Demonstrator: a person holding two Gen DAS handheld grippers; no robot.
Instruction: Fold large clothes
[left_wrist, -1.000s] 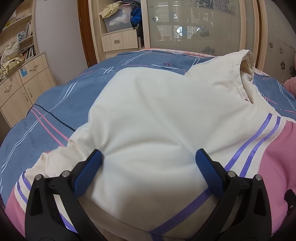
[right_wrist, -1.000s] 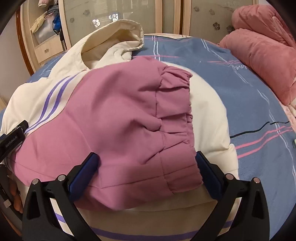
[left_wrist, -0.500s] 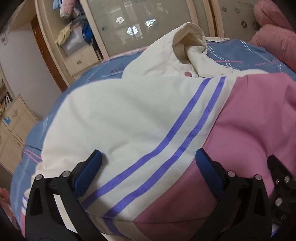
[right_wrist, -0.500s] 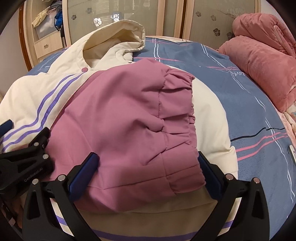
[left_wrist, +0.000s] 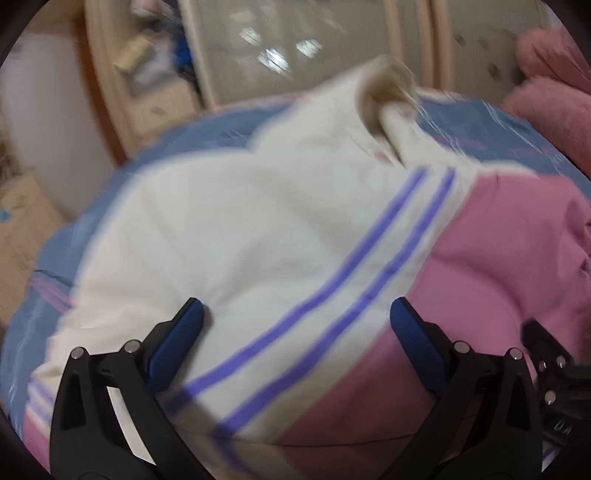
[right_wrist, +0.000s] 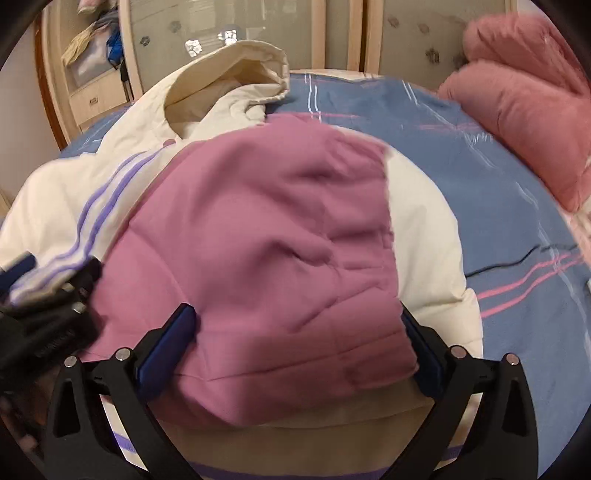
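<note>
A cream padded jacket (left_wrist: 258, 229) with purple stripes and pink sleeves lies on the bed; it also shows in the right wrist view (right_wrist: 59, 206). One pink sleeve (right_wrist: 266, 258) is folded across its body, and its hood (right_wrist: 236, 70) points to the far side. My left gripper (left_wrist: 295, 328) is open just above the cream body by the stripes. My right gripper (right_wrist: 295, 332) is open, straddling the pink sleeve near the cuff. The left gripper's body (right_wrist: 44, 314) shows at the left edge of the right wrist view.
The bed has a blue striped sheet (right_wrist: 480, 155). Pink quilts (right_wrist: 524, 110) are piled at the far right. A wooden wardrobe with glass doors (right_wrist: 221, 33) and a low cabinet (left_wrist: 22, 221) stand beyond and to the left of the bed.
The left gripper has swung right from the jacket's left side to its striped middle, close to the right gripper. The right gripper has shifted slightly forward over the pink sleeve.
</note>
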